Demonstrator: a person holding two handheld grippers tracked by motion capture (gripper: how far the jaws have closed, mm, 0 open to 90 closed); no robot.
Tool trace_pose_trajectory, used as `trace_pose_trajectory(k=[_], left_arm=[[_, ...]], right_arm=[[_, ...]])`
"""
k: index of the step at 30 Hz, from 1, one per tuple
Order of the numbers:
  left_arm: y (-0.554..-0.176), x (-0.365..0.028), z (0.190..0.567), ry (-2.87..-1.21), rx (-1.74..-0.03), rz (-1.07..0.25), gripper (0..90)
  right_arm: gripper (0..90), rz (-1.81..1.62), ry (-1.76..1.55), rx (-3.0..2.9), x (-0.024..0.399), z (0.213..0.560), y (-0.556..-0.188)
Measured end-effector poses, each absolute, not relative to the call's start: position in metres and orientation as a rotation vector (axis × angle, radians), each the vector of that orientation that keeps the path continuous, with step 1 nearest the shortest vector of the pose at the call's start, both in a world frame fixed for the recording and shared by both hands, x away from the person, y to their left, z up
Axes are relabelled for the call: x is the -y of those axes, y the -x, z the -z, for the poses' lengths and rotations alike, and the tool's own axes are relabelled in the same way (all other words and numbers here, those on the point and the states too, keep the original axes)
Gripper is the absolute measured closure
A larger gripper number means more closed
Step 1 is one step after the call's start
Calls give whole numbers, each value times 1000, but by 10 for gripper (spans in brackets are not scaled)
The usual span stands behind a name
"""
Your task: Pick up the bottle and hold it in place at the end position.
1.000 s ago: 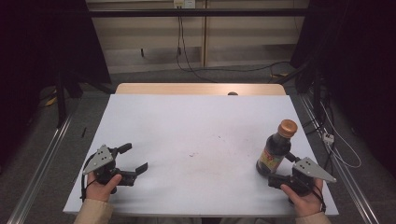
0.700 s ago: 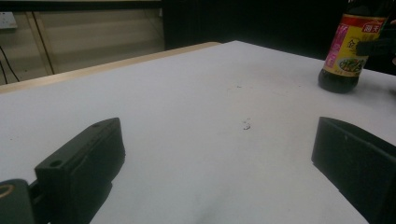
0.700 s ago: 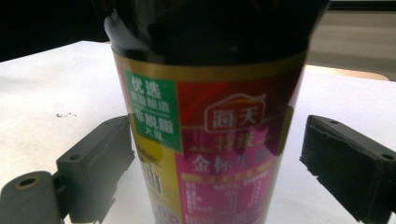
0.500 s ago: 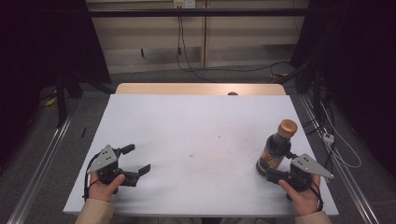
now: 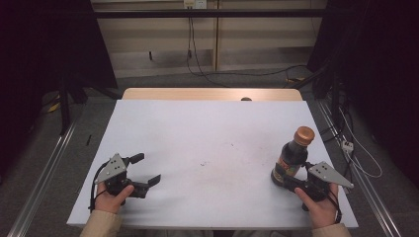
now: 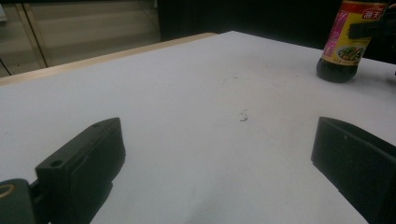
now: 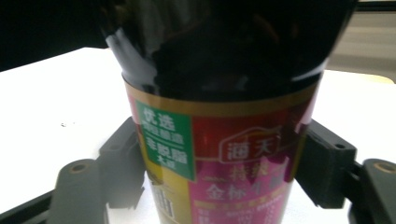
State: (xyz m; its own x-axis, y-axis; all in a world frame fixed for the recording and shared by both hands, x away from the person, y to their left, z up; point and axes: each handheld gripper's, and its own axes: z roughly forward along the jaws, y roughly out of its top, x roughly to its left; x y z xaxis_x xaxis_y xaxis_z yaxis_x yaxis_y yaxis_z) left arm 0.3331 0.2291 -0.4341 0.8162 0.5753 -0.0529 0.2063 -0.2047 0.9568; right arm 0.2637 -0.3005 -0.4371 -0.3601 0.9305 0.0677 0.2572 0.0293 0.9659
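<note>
Right gripper (image 5: 283,178) just closed onto bottle (image 5: 292,154) near table (image 5: 207,128) edge, left gripper (image 5: 144,169) released, bare tabletop between.

- We note a white table top (image 5: 197,143) with a bare wooden strip (image 5: 207,94) along its far edge.
- Grey floor (image 5: 163,79) beyond it; black cables (image 5: 232,73) trail across.
- Pale panelled wall (image 5: 158,44) at the back, lit; dark curtains (image 5: 44,44) on both sides.
- Metal rails (image 5: 42,177) flank the table.
</note>
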Motion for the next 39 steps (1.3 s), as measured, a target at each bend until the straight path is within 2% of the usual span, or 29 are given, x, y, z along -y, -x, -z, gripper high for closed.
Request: trace_pose_trajectory(k=[22, 39], left_arm=[[-333, -228, 434, -1777, -594, -379, 27], [-335, -228, 435, -1775, -594, -372, 27]], right_arm=[[303, -1356, -1201, -1687, 299, 429, -270], [303, -1429, -1138, -1723, 286, 416, -295]])
